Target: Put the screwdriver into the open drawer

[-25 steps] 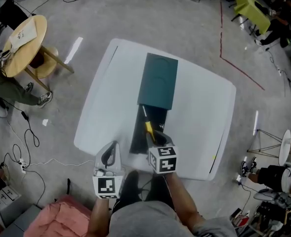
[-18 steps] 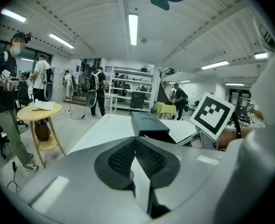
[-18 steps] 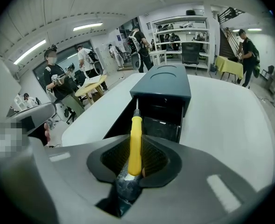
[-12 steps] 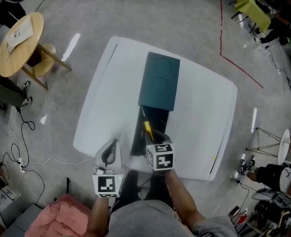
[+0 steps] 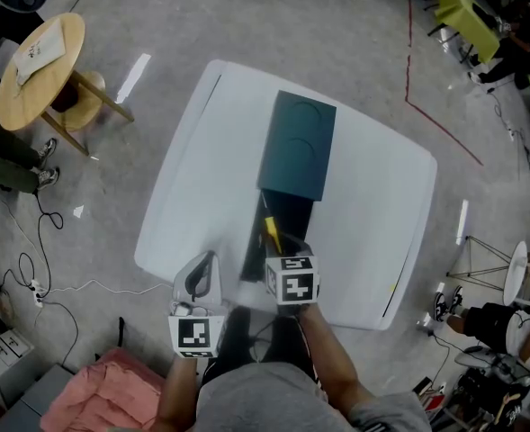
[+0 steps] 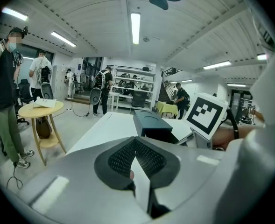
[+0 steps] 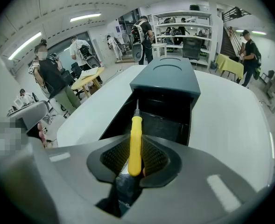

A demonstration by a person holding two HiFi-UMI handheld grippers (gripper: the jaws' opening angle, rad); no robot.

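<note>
Lowering the screwdriver (image 7: 135, 141) into the open drawer (image 7: 167, 125) appears to be the step in hand, with only the final descent and the release left. To do it well, the right gripper (image 7: 135, 158) should sink until the metal tip sits below the drawer's rim. It should hold the shaft in line with the drawer's length, toward twelve o'clock, and only then ease its grip. That way the tool slides in rather than glancing off the front edge or the side wall at nine o'clock. A drop from height might let the round handle roll, or let the tip strike the dark teal cabinet (image 7: 167, 76) at the drawer's back.

The right gripper's jaws are clamped on the yellow handle, taking its rear half. The butt end sits between the pads. The rest of the handle and the thin metal shaft stick out ahead toward twelve o'clock, over the drawer's dark interior.

In the head view the drawer runs out from the cabinet toward six o'clock on the white table (image 5: 372, 214), and the yellow handle shows over the drawer's near end. The left gripper (image 5: 207, 266), at nine o'clock of the right one, hangs by the table's near edge. Its jaws are together on nothing, and it takes no part.
</note>
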